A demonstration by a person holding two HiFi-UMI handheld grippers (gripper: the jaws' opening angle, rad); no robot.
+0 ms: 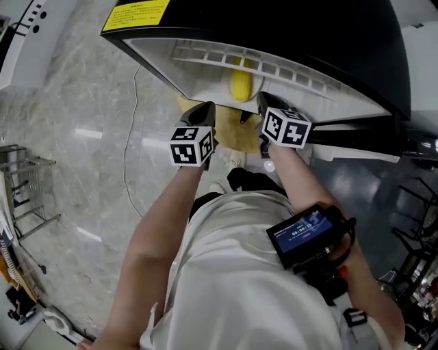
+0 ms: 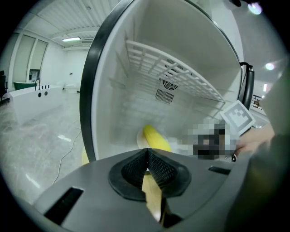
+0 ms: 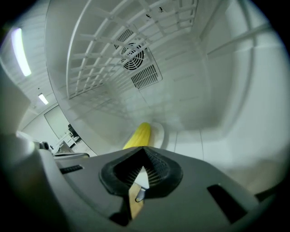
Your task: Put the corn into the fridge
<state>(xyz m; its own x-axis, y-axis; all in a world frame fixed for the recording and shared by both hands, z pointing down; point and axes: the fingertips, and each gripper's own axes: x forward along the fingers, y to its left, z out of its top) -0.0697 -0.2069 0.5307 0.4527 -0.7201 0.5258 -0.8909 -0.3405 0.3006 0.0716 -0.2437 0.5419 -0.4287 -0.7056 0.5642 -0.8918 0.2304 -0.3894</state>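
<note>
Little here can be read. A yellow rectangular label (image 1: 135,14) sits on the top of the black fridge (image 1: 287,34) and carries several rows of dark print, all too small for me to make out. The small black device with a blue screen (image 1: 306,232) strapped by my right arm shows rows of white characters. The middle row looks like digits set apart by colons, but I cannot tell the figures. The white cube (image 1: 191,145) on my left gripper (image 1: 205,113) and the white cube (image 1: 286,128) on my right gripper (image 1: 262,102) bear black-and-white square marker patterns, with no letters or numbers.
</note>
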